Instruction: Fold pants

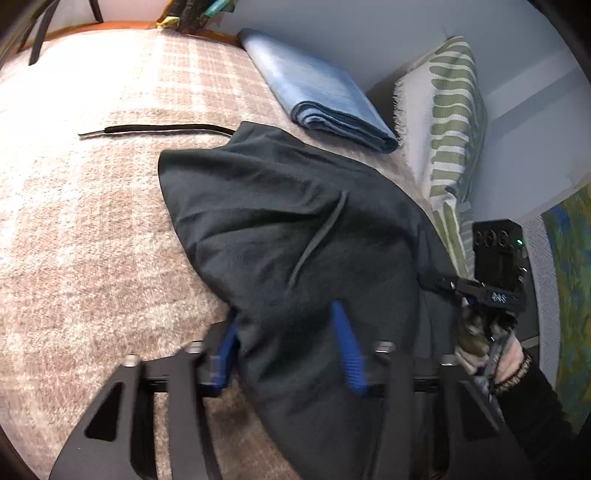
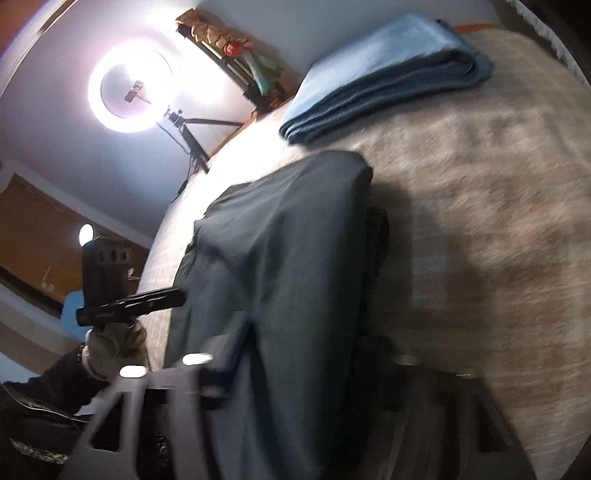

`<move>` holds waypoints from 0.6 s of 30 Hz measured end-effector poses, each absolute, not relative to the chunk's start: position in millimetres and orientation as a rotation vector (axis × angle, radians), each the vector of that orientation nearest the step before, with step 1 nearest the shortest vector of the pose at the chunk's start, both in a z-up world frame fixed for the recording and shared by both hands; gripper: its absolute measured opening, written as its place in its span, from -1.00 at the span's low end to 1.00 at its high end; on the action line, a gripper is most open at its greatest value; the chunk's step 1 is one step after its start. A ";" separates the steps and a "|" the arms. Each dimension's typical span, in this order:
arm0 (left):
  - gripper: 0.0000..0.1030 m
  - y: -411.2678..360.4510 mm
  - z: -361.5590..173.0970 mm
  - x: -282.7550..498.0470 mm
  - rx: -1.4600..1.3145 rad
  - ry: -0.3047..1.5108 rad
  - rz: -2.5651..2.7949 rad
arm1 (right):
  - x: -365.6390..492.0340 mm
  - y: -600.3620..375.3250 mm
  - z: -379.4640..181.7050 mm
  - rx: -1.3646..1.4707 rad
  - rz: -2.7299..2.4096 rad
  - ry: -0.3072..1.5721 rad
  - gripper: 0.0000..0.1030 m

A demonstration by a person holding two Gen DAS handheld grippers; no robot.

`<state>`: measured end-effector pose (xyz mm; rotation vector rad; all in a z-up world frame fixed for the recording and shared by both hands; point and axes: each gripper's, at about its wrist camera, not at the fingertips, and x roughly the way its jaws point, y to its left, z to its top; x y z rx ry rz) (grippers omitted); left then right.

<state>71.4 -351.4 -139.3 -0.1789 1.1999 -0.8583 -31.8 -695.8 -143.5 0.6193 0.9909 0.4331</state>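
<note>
Left wrist: black drawstring [image 1: 155, 129] on blanket [image 1: 92, 221], right wrist: ring light [image 2: 131, 85]

Pale wall [image 1: 369, 33], plaid-covered bed [image 1: 92, 203], ring light [image 2: 131, 85] — glaring

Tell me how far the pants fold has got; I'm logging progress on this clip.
Midway, it seems. Done: the dark pants already lie bunched on the plaid blanket. In hand: the left gripper has cloth between its blue fingers, the right gripper pinches an edge, both carrying a layer. Left: laying it flat and squaring up. The folded blue cloth sits apart.
</note>
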 end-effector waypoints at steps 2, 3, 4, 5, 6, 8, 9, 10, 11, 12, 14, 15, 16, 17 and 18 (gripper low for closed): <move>-0.63 -349.7 -141.8 74.1 -0.196 1.206 -0.845 | -33.8 -684.4 -140.7 0.589 0.435 0.990 -0.31; -0.67 -348.5 -142.0 74.4 -0.199 1.201 -0.843 | -34.7 -680.0 -137.6 0.571 0.432 0.986 -0.41; -0.73 -347.7 -141.2 73.4 -0.191 1.193 -0.843 | -36.2 -676.9 -132.7 0.558 0.424 0.977 -0.48; -0.77 -347.5 -139.9 72.1 -0.182 1.186 -0.844 | -38.6 -676.1 -128.8 0.557 0.419 0.971 -0.51; -0.79 -347.7 -137.1 69.7 -0.169 1.172 -0.847 | -40.3 -674.6 -123.9 0.552 0.408 0.968 -0.54; -0.84 -348.7 -132.0 66.7 -0.148 1.149 -0.850 | -43.1 -671.9 -117.5 0.532 0.388 0.969 -0.56; -0.84 -349.1 -129.1 65.1 -0.140 1.138 -0.852 | -44.4 -669.4 -113.8 0.520 0.377 0.968 -0.57; -0.85 -349.4 -125.9 63.6 -0.134 1.127 -0.856 | -45.7 -666.8 -110.0 0.505 0.358 0.969 -0.58; -0.86 -350.3 -123.4 63.0 -0.129 1.120 -0.857 | -46.5 -665.1 -107.2 0.494 0.345 0.967 -0.58; -0.86 -351.4 -120.2 62.1 -0.124 1.111 -0.861 | -48.5 -663.1 -102.9 0.491 0.332 0.966 -0.59; -0.86 -353.3 -113.3 60.2 -0.110 1.091 -0.870 | -51.1 -660.7 -95.7 0.487 0.323 0.961 -0.59; -0.86 -354.2 -109.8 59.4 -0.103 1.082 -0.875 | -51.7 -659.1 -92.1 0.479 0.317 0.961 -0.60; -0.86 -355.2 -105.7 58.7 -0.094 1.069 -0.880 | -53.4 -656.7 -86.7 0.462 0.311 0.958 -0.60; -0.86 -356.1 -102.0 57.6 -0.082 1.056 -0.882 | -52.9 -654.0 -83.0 0.452 0.306 0.956 -0.60; -0.86 -356.3 -99.1 56.4 -0.071 1.045 -0.881 | -54.7 -651.5 -78.0 0.433 0.297 0.953 -0.60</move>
